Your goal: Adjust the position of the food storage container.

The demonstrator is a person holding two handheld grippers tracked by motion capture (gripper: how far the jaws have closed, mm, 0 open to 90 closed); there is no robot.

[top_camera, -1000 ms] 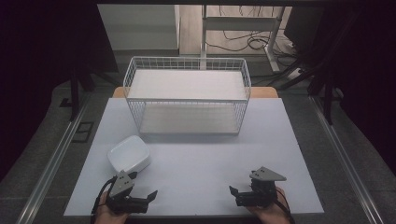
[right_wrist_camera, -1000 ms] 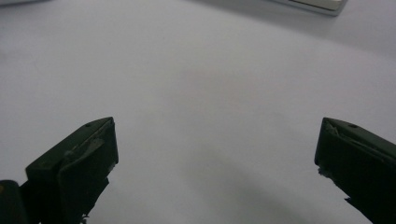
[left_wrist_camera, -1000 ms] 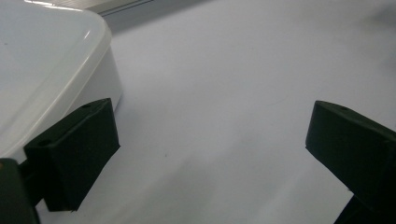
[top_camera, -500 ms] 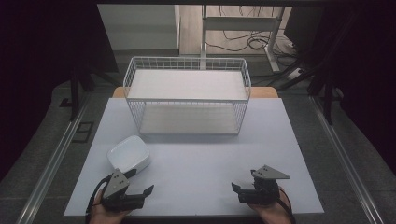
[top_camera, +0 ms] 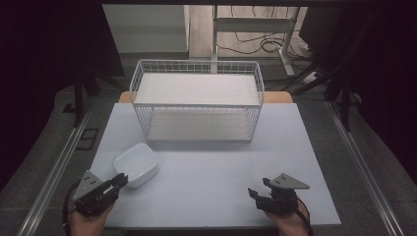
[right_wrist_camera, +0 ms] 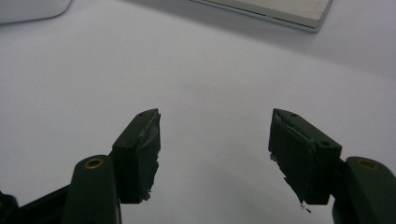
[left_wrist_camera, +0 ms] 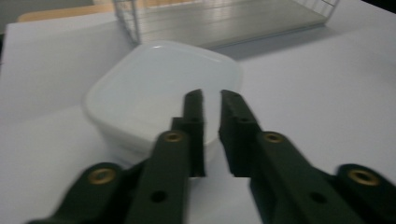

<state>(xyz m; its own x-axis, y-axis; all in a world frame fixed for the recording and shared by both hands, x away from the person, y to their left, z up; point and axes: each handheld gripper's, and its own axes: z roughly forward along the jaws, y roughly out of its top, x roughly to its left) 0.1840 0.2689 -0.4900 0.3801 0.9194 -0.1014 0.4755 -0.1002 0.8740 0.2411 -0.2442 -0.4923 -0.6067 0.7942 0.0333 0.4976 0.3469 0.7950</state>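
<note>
Left tool (top_camera: 119, 181) had slid forward toward the white tub (top_camera: 136, 164) since a second earlier, and its jaws had just been closing; now they were nearly together with only a thin slit between them, nothing caught inside, tips right at the tub's near edge. Whether they touched the rim, couldn't tell. Tub sat upright on the white surface (top_camera: 211, 191), front left, well short of the wire basket (top_camera: 197, 101) at the back middle. From the left gripper view the tub (left_wrist_camera: 159, 88) lay just past the jaw tips, lid-like top smooth and pale, basket (left_wrist_camera: 219, 18) behind it.

Right tool (top_camera: 255, 192) hung low at the front right, jaws had been closing too but stood clearly apart over bare surface (right_wrist_camera: 210, 70), empty.

Judgement: step looked like getting hold of the tub. Jaws this narrow wouldn't straddle the wall; better to reopen, drop one jaw inside or over the rim, then pinch. Pushing with closed tips risked skating the tub away.
</note>
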